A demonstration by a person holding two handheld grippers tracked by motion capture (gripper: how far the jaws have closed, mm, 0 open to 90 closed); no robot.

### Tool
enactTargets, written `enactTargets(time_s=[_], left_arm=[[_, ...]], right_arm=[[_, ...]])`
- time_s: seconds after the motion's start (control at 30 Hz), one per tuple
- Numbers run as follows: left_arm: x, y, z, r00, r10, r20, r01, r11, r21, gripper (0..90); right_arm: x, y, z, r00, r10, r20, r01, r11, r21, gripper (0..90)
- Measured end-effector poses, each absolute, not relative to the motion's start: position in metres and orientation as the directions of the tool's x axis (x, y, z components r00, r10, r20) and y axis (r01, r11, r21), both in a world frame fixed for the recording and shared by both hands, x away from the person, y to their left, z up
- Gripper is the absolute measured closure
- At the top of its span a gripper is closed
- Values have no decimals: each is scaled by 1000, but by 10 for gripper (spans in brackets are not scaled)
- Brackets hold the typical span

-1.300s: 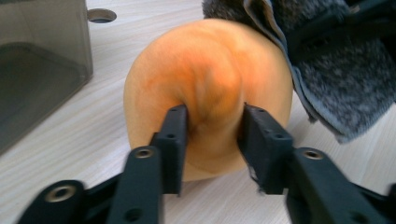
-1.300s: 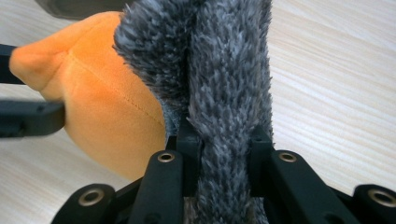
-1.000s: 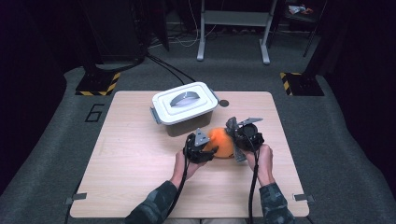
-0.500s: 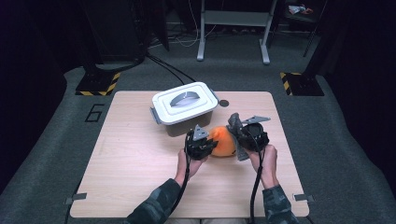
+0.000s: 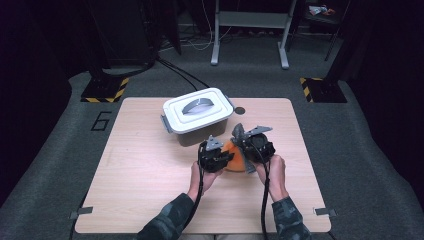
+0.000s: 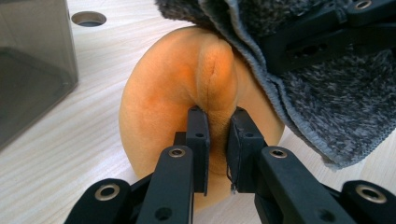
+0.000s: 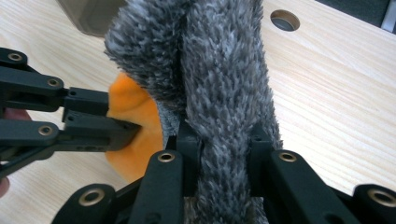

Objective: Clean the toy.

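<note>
**Two grippers pinch one plush piece near the table's middle**

The orange plush (image 5: 235,159) sits on the wooden table (image 5: 140,175), a little right of centre and just near of the white-lidded box (image 5: 198,109). It lies directly between the two grippers, with a hand behind each.

The left gripper (image 6: 218,133) comes at the plush from its left side. In the left gripper view its jaws stand narrow, clamped on a raised fold of the orange fabric, which bulges up between the two pads (image 6: 198,135). The rounded orange body spreads beyond the jaws, its lower edge against the tabletop. In the high view this gripper (image 5: 216,159) touches the left edge of the orange shape.

The right gripper (image 7: 219,140) grips the grey fuzzy part (image 7: 219,70) of the same piece. In the right gripper view a thick band of grey pile rises between its jaws, which are held partly apart by the bulk of the cloth they squeeze. The orange plush (image 7: 133,116) shows to the left of the grey band, with the left gripper's black jaws (image 7: 100,121) reaching onto it from the left. In the high view the right gripper (image 5: 256,146) sits at the plush's right and slightly farther side.

A round hole (image 7: 285,19) in the tabletop lies beyond the grey part, and the box's dark translucent wall (image 6: 32,65) stands to the left of the plush in the left gripper view.
</note>
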State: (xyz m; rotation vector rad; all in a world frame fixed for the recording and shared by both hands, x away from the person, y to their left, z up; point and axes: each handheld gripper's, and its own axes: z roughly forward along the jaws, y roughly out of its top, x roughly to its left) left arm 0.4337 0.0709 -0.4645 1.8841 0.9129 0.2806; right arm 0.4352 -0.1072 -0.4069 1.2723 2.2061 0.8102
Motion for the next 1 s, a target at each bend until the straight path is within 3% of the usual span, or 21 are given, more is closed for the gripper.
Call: enactTargets(time_s=[0.5, 1.0], left_arm=[[435, 74, -467, 692, 694, -198, 470, -225, 854, 792], [435, 74, -468, 691, 695, -198, 470, -224, 854, 787]], right_arm=[[442, -139, -425, -389, 919, -66, 667, 330, 668, 738], [456, -165, -461, -316, 948, -38, 763, 278, 584, 737]])
